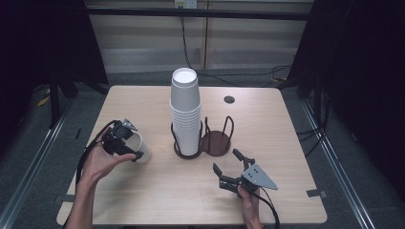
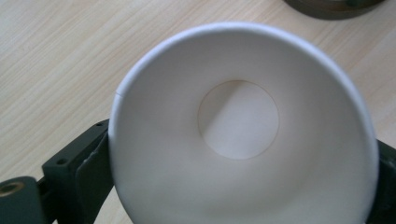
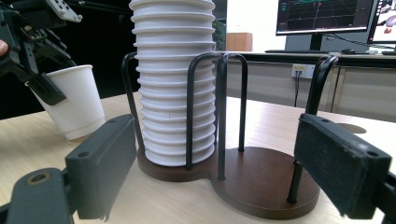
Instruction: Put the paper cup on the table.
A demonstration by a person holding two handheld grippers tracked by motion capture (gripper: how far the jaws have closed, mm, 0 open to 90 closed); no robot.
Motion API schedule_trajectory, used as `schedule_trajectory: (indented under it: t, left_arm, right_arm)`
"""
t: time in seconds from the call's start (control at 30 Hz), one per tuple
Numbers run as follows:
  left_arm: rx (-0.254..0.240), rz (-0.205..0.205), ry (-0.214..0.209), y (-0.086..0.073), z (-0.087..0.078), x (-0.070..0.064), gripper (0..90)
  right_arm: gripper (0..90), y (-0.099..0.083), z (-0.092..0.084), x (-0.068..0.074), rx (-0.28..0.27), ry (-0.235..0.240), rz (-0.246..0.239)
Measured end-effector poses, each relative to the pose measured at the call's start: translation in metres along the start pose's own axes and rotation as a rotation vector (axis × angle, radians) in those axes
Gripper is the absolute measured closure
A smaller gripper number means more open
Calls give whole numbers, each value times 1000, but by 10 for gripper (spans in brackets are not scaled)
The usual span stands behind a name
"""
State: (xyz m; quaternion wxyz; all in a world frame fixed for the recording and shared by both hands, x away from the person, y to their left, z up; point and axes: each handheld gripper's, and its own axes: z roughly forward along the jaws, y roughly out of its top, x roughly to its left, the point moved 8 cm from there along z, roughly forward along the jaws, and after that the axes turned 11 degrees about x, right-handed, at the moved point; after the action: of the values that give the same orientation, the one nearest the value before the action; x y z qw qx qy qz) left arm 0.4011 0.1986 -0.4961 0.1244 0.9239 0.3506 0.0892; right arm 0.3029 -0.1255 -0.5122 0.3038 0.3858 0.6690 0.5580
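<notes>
Paper cup (image 2: 243, 135) is light, thin and easy to squash; it sits tilted between the left gripper (image 1: 125, 143), jaws spread beside its rim. Squeeze softly there. The right gripper (image 1: 229, 168) is spread, holding nothing.

No legible text, label, brand or number; white paper cups (image 3: 172, 79) plain; monitor (image 3: 322, 16) graphics unreadable.

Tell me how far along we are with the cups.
One paper cup is off the cup stack and on the table, slightly tilted. The left gripper brackets its rim, jaws wide, seemingly letting go. The right gripper waits open. The holder's second bay is empty; the stack remains.
</notes>
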Motion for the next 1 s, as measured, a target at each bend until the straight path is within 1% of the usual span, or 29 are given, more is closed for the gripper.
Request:
schedule_trajectory:
  t: [0.1,0.13,0.2,0.23,0.27,0.33,0.37,0.4,0.43,0.47,0.5,0.53,0.57,0.6,0.63,0.67,0.7,0.73,0.8,0.87,0.9,0.97,1.0]
  left_arm:
    - [-28,-14,-12,2,2,-1,50]
    - [-29,-10,-16,3,4,-1,52]
    - [-34,-19,-26,4,6,-2,52]
    - [-45,-17,-20,5,7,-2,52]
    - [-43,-13,-20,5,7,-2,52]
    - [-38,-20,-25,5,9,-2,52]
    - [-33,-30,-31,4,10,-2,54]
    - [-49,-41,-36,4,12,-2,60]
    - [-42,-48,-50,2,13,-2,66]
    - [-27,-50,-62,0,15,-3,81]
    - [-20,-48,-62,-1,17,-3,84]
    - [-20,-46,-60,-2,19,-3,122]
    - [-25,-54,-67,-3,21,-3,128]
    - [-27,-50,-69,-3,21,-1,134]
    - [-25,-49,-63,-3,22,-2,135]
    - [-27,-38,-49,-4,21,-2,136]
    - [-39,-38,-37,-4,21,-2,140]
    - [-38,-29,-36,-5,22,-2,139]
    - [-50,-25,-20,-8,23,-1,147]
    - [-62,-26,-21,-10,24,-3,152]
    - [-64,-18,-25,-11,24,-3,156]
    - [-97,-39,-48,-13,25,-3,157]
    - [-99,-39,-45,-14,26,-2,157]
  right_arm:
    - [124,0,0,0,0,1,0]
    - [124,0,0,0,0,0,0]
    - [124,0,0,0,0,1,-1]
    - [124,0,0,0,0,3,-1]
    - [124,0,0,0,-1,2,0]
    - [124,0,0,0,-3,4,0]
    - [124,0,0,0,-3,3,-1]
    - [124,0,-1,0,-3,4,0]
    - [124,0,-1,0,-6,6,0]
    - [124,0,-1,0,-7,5,-1]
    - [124,0,-1,0,-8,3,1]
    - [124,0,-1,0,-8,3,0]
    - [124,0,-1,0,-8,5,-2]
    - [124,0,-1,0,-7,9,-1]
    - [124,0,-1,0,-7,8,-2]
    - [124,0,-1,0,-7,8,-2]
    - [124,0,-1,0,-7,7,-2]
    - [124,0,-1,0,-8,8,-1]
    - [124,0,-1,0,-9,8,-2]
    - [124,0,-1,0,-8,8,-1]
    - [124,0,-1,0,-8,9,-2]
    - [124,0,-1,0,-8,5,-1]
    - [124,0,-1,0,-9,6,-1]
